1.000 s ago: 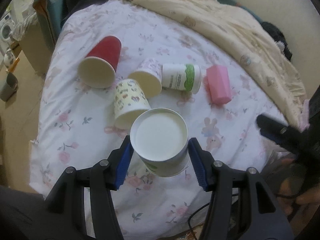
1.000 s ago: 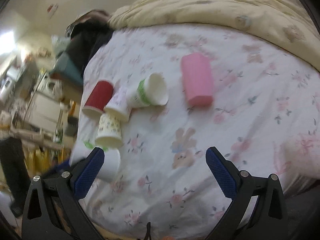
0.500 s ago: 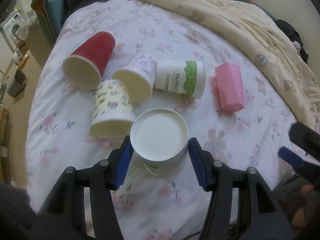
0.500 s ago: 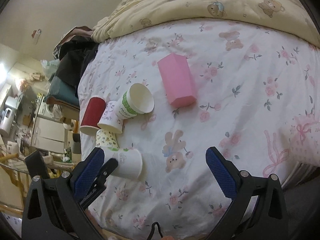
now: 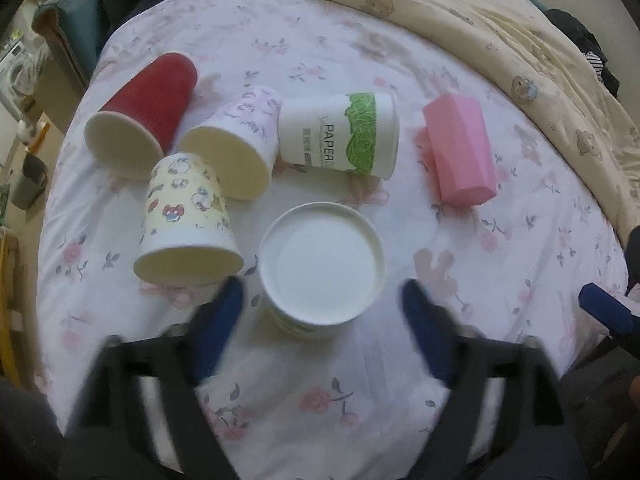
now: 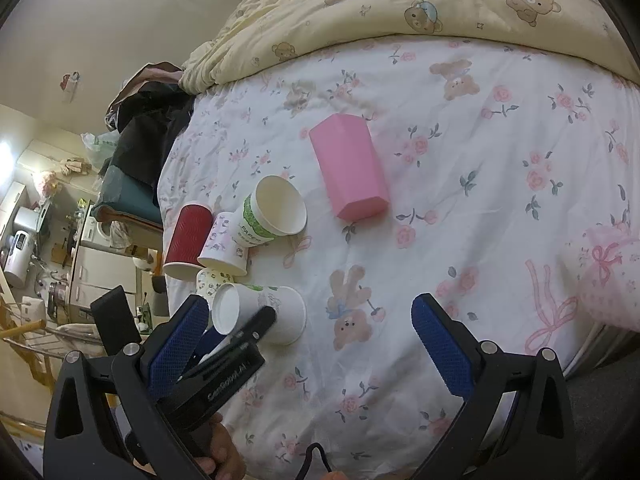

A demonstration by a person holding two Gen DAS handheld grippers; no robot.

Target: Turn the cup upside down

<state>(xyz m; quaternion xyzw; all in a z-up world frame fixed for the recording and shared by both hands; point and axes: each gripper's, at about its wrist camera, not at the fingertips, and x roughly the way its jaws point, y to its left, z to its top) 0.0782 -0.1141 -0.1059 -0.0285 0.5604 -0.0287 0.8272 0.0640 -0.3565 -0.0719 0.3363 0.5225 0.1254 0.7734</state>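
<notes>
A white paper cup with green print stands upside down on the flowered bed sheet, its white base facing me. It also shows in the right wrist view. My left gripper is open, its blue pads on either side of the cup and apart from it. My right gripper is open and empty above the sheet, to the right of the cup. My left gripper's fingers show in front of the cup there.
Several cups lie on their sides behind: a red one, a pink-patterned one, a cartoon-printed one and a white-and-green one. A pink box lies to the right. A yellow quilt covers the far side.
My left gripper has opened and let go of the white cup, which now stands upside down on the sheet. The pads have drawn back from it.
</notes>
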